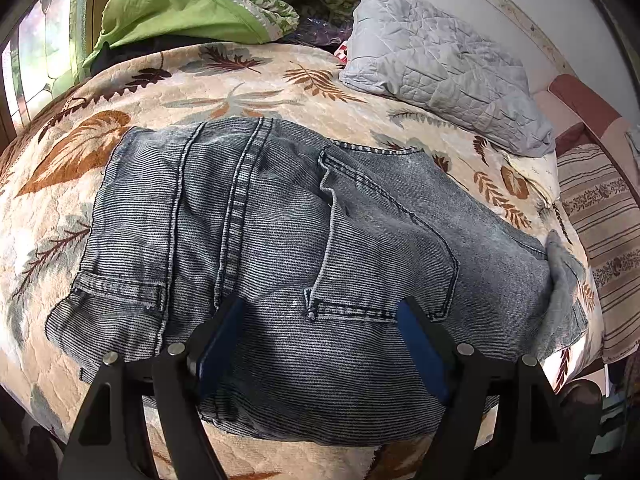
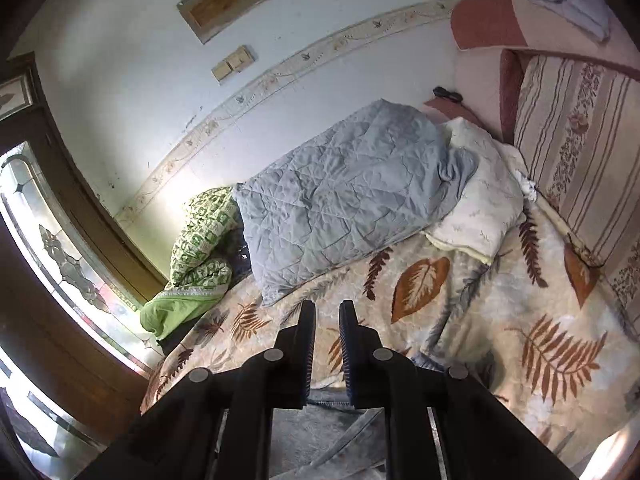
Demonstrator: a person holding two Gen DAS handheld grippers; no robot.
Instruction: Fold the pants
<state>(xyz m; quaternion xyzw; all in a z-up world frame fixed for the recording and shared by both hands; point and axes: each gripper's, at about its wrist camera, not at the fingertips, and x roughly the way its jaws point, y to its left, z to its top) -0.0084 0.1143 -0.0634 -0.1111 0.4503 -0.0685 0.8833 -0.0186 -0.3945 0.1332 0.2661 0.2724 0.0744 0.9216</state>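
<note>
Blue-grey stonewashed jeans (image 1: 280,220) lie folded into a broad flat block on a leaf-patterned bed cover (image 1: 248,80), back pocket and seams facing up. My left gripper (image 1: 318,316) hangs just over their near part, open wide, and its blue pads (image 1: 416,344) hold nothing. In the right wrist view only a strip of the jeans (image 2: 336,436) shows at the bottom, under the gripper's body. My right gripper (image 2: 327,312) is raised above the bed and points toward the pillows. Its jaws stand a narrow gap apart with nothing between them.
A grey quilted pillow (image 2: 344,196) and a cream pillow (image 2: 480,208) lie at the head of the bed, against the wall. A green bundle of bedding (image 1: 180,12) sits by the window. A striped headboard cushion (image 2: 576,152) bounds the right side.
</note>
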